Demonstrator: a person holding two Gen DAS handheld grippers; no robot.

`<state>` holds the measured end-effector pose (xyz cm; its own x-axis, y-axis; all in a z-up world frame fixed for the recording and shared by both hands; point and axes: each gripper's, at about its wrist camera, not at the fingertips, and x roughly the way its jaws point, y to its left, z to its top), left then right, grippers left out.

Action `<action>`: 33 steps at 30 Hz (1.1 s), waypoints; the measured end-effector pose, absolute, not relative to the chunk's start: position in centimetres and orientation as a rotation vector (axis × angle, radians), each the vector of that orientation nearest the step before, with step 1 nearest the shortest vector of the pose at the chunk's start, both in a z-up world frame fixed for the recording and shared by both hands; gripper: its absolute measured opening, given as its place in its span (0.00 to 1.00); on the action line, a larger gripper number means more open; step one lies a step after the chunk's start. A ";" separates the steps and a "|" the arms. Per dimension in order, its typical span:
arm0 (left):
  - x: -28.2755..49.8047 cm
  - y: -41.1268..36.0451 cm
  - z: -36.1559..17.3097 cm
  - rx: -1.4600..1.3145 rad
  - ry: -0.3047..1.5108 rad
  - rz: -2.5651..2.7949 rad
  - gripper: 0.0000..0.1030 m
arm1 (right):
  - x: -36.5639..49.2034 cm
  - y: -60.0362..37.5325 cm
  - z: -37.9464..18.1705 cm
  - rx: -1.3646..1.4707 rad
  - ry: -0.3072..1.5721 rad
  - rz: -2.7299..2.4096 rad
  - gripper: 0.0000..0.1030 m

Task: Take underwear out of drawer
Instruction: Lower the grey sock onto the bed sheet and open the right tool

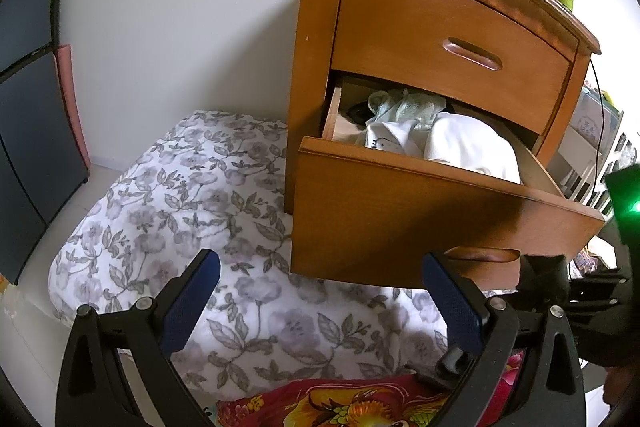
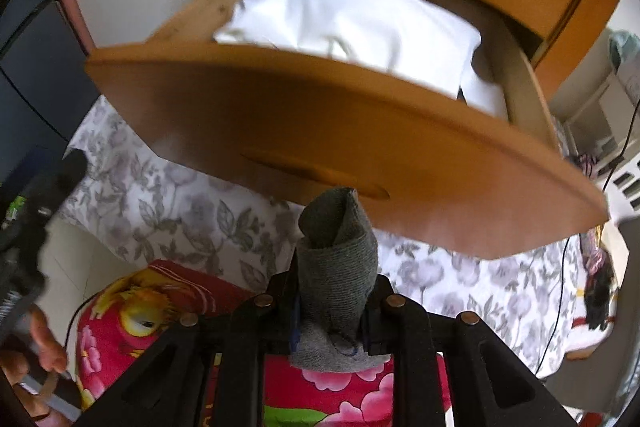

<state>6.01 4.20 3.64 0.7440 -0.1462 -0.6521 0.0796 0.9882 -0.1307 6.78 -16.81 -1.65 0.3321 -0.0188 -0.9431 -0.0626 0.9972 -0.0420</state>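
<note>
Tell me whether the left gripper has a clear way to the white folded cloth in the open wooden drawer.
Probably yes. The left gripper hangs open and empty below the open wooden drawer; the white folded cloth lies uncovered on top. Only the drawer's front panel stands between them, so it must rise over that.

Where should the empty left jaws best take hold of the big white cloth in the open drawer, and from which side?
Grip the raised fold of the white cloth from above. It bulges over the rim of the open drawer, whose front blocks any level approach. The left gripper is open, so probably a pinch on the hump suffices.
</note>
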 end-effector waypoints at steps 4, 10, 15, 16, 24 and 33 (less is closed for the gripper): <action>6.0 4.2 3.6 -0.095 0.727 -0.124 0.98 | 6.9 -17.7 -2.6 -0.058 1.262 -0.003 0.23; 6.2 4.0 3.2 -0.082 0.746 -0.117 0.98 | 6.7 -18.4 -3.2 -0.054 1.300 -0.020 0.41; 6.3 4.0 3.1 -0.077 0.754 -0.116 0.98 | 6.7 -18.8 -2.6 -0.045 1.288 -0.038 0.54; 6.3 4.0 3.0 -0.076 0.756 -0.116 0.98 | 6.6 -18.9 -2.5 -0.042 1.285 -0.038 0.58; 6.4 4.0 2.9 -0.072 0.762 -0.115 0.98 | 6.4 -19.2 -2.2 -0.025 1.265 -0.044 0.78; 6.3 3.9 2.6 -0.060 0.773 -0.114 0.98 | 6.2 -19.4 -2.2 -0.015 1.233 -0.042 1.00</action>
